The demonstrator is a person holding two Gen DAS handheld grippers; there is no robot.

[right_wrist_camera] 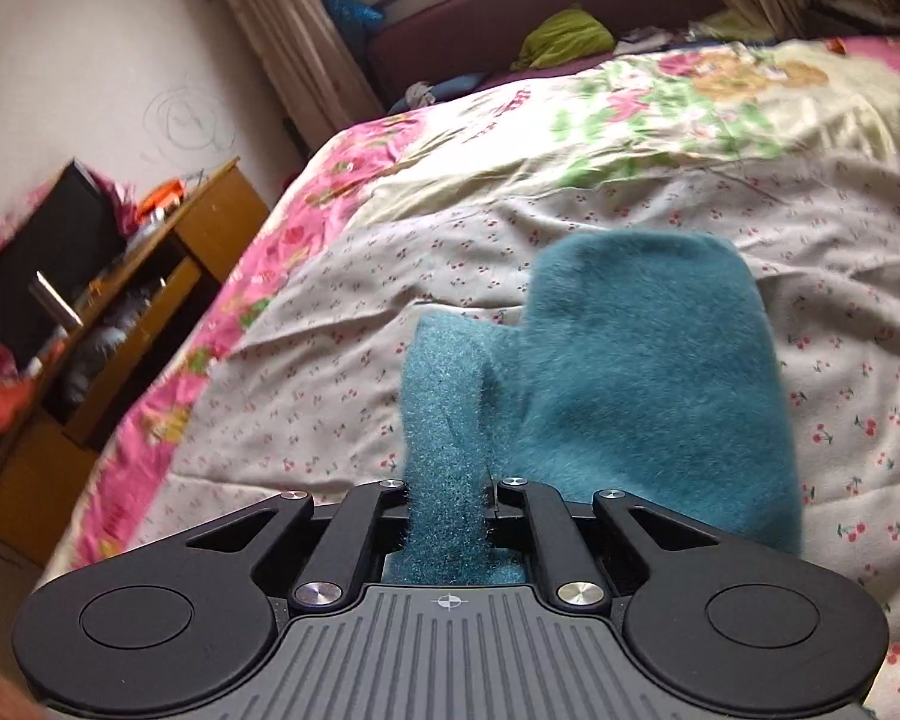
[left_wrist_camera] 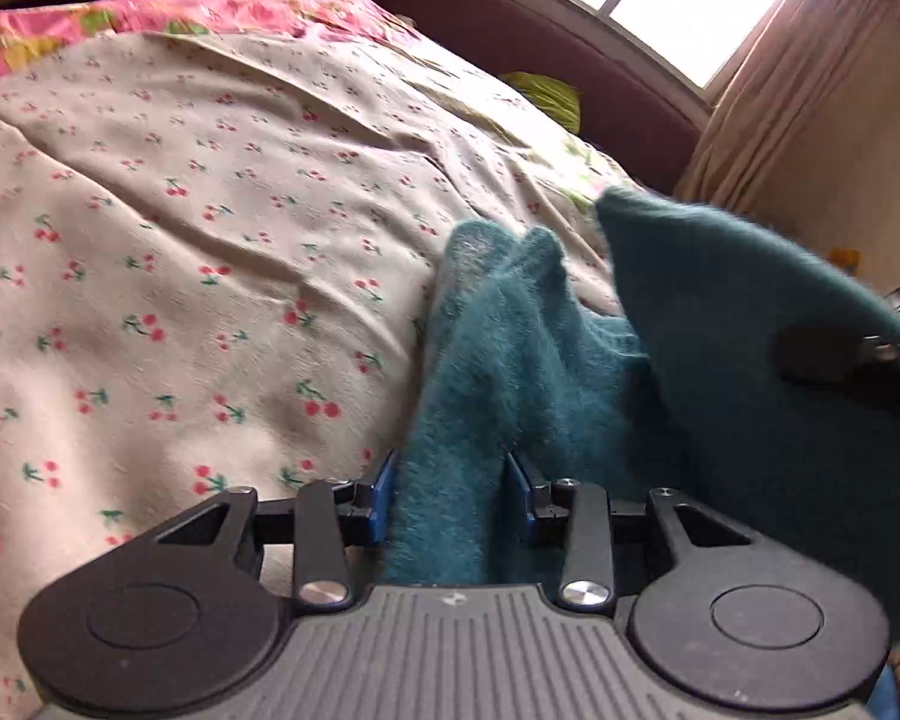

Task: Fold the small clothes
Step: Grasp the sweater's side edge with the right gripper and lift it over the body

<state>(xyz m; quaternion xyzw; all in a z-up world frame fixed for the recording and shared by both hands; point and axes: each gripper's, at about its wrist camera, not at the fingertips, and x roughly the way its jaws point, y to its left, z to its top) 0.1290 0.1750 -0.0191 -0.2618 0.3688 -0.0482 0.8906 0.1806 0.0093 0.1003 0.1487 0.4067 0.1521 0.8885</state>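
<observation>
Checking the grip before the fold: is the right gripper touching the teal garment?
Touching. The right wrist view shows the right gripper pinched on the teal garment.

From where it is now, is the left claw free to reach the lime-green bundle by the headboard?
Probably not as things stand. The left claw has the teal garment bunched between its fingers, so it is occupied, and the green bundle lies at the far end of the bed.

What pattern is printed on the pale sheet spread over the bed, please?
Small red cherries with green stems on the cream sheet, clearest in the left wrist view.
</observation>
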